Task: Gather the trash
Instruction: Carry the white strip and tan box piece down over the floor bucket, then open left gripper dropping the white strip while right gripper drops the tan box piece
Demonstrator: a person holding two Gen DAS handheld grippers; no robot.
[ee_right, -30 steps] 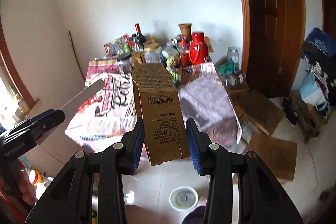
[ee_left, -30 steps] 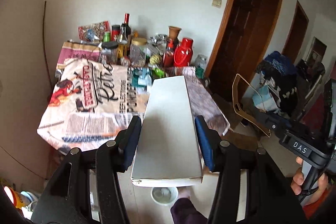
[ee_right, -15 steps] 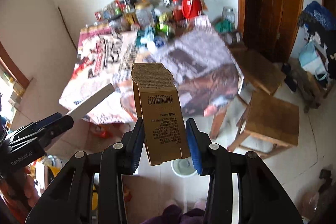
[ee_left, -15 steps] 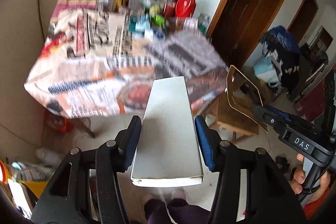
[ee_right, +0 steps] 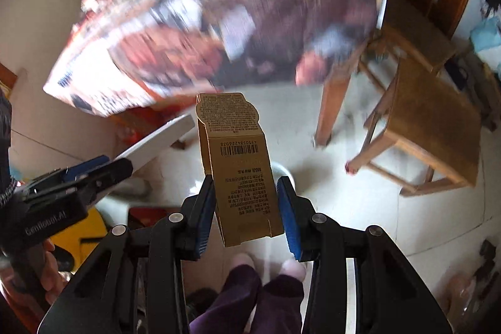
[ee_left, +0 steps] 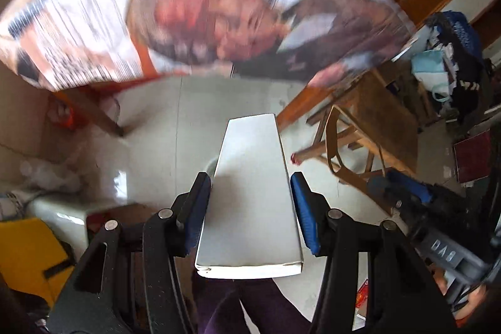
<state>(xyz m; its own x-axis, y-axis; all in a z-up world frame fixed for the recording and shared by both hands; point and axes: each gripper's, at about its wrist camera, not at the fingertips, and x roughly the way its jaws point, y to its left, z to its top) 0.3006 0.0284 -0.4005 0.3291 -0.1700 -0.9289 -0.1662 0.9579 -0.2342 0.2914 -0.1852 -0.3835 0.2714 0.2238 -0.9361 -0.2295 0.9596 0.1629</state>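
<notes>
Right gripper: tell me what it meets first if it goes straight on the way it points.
Probably the white bin on the floor: the right gripper, shut on the brown carton, tilts down toward it. Depth is unclear.

Pale floor (ee_left: 175, 127) lies open below and ahead of both hand-held grippers, out to the table (ee_right: 238, 21), whose draped cover overhangs that gap. A table leg (ee_right: 332, 105) stands right of the opening, and wooden stools (ee_right: 429, 127) crowd further right. A round white bin (ee_right: 283, 169) sits on the floor straight ahead. Yellow and red clutter (ee_left: 28, 252) blocks the left side, and the person's legs (ee_right: 250, 296) fill the near floor.
</notes>
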